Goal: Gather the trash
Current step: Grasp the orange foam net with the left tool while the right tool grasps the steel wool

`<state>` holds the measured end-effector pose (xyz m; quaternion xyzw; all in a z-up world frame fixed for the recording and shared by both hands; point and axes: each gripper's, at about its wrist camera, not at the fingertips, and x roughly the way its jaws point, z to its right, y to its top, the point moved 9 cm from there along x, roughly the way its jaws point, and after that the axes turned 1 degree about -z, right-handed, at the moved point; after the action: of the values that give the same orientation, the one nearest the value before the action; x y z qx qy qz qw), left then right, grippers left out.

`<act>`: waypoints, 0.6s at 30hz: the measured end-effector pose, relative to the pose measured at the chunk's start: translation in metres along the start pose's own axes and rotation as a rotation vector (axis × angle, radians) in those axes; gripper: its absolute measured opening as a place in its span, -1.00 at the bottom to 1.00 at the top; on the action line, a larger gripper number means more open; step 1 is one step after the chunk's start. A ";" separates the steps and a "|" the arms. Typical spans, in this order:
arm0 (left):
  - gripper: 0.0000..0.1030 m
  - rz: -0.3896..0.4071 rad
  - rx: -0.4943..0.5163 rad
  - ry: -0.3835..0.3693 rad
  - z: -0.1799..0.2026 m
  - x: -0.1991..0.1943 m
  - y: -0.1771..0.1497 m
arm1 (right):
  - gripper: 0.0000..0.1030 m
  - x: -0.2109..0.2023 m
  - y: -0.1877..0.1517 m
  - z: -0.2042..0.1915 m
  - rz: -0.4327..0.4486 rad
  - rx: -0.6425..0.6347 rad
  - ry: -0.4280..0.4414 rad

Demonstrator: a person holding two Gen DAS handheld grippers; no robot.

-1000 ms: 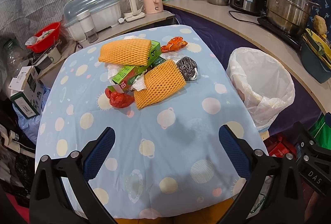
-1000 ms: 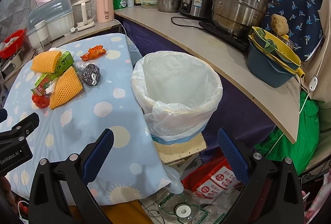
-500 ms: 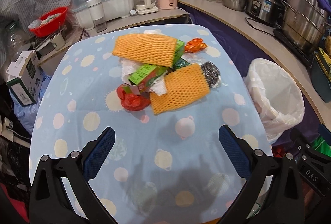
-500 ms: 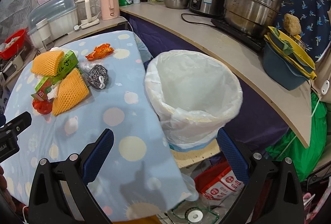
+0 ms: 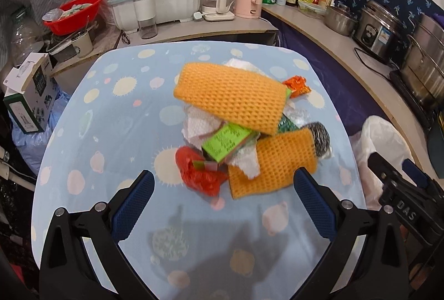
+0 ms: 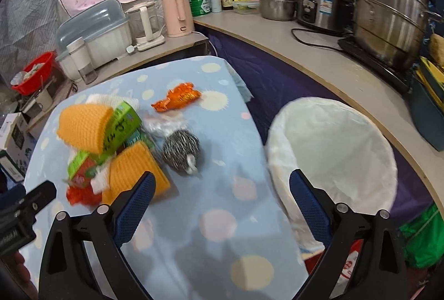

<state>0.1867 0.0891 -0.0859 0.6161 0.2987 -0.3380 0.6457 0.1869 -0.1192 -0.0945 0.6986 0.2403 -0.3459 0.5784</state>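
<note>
A trash pile lies on the blue dotted table (image 5: pixel 111 133): two orange foam nets (image 5: pixel 230 97) (image 5: pixel 274 161), a green carton (image 5: pixel 226 142), crumpled white paper (image 5: pixel 199 122), a red wrapper (image 5: pixel 197 172), a steel scourer (image 5: pixel 320 139) and an orange wrapper (image 5: pixel 297 85). My left gripper (image 5: pixel 223 201) is open and empty, just short of the red wrapper. My right gripper (image 6: pixel 220 201) is open and empty above the table's right side, near the scourer (image 6: pixel 180 151). A white-lined bin (image 6: pixel 333 150) stands right of the table.
A counter (image 6: pixel 319 58) curves behind the bin with pots, a rice cooker, bottles and kettles. A dish box (image 5: pixel 155 3) and a red basin (image 5: pixel 73 10) stand behind the table. A cardboard box (image 5: pixel 27 94) sits at the left.
Both grippers have moved forward toward the trash pile, which now looms larger. The right view has swung left from the bin toward the table. Both grippers stay open.
</note>
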 end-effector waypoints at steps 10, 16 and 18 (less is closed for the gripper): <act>0.86 0.002 -0.105 -0.063 -0.010 0.033 0.049 | 0.42 0.073 0.017 -0.029 -0.092 0.034 0.056; 0.86 -0.014 -0.178 -0.100 -0.011 0.059 0.072 | 0.34 0.096 0.010 -0.037 -0.135 0.036 0.073; 0.86 -0.029 -0.201 -0.113 -0.009 0.068 0.075 | 0.26 0.101 0.006 -0.039 -0.150 0.036 0.077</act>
<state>0.2882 0.0947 -0.0967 0.5239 0.3031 -0.3497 0.7151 0.2648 -0.0887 -0.1644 0.7017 0.3077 -0.3654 0.5286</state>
